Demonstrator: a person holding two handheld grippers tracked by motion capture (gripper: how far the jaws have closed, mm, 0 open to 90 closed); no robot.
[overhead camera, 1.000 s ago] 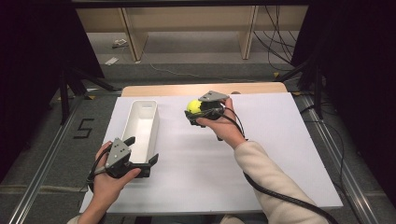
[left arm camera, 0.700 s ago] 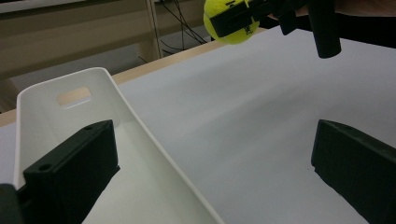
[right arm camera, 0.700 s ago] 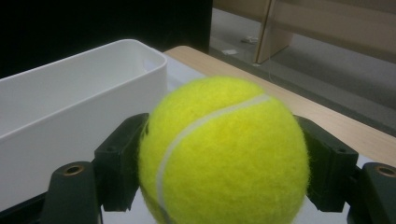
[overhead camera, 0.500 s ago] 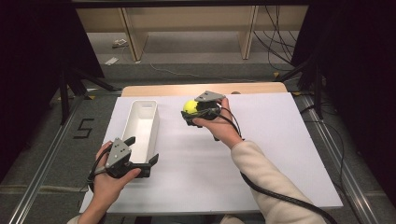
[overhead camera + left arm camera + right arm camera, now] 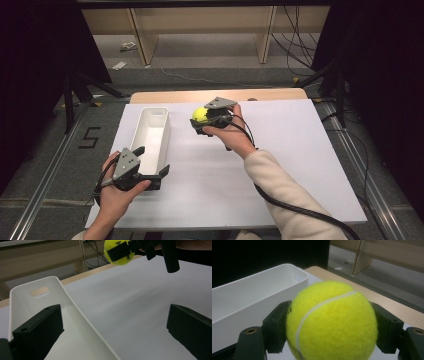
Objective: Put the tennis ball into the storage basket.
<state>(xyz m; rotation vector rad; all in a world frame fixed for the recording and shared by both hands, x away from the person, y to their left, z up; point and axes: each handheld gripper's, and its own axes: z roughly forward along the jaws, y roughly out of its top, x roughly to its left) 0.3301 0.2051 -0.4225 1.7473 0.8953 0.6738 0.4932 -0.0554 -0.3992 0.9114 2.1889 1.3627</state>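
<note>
Nearest the bottom edge of the high view, the left gripper [image 5: 157, 176] is held low over the white table top [image 5: 300, 165], at the near end of the white bin [image 5: 150, 131]. In the left gripper view its two black jaws are seen set wide apart with nothing between them; one jaw stands inside the bin, the other outside over bare table, so the bin's long right wall is straddled. No pad is seen pressing on that wall.

The bin is a long, narrow, open-topped plastic tub [image 5: 60, 287], laid lengthwise away from the person on the left part of the table. A slot handle is cut in its far end wall. Nothing is seen inside it.

Farther out, near mid-table, the right gripper [image 5: 198, 120] is held above the surface by a hand in a cream sleeve [image 5: 280, 195]. A yellow tennis ball [image 5: 200, 114] is clamped between its jaws; in the right gripper view the ball [image 5: 332, 320] is pressed on both sides by the black pads, its white seam showing. The ball is carried clear of the table, just right of the bin's far end and not over it.

Beyond the white top, a strip of wooden table edge [image 5: 220, 95] is noted, then grey floor and cables [image 5: 295, 45].
</note>
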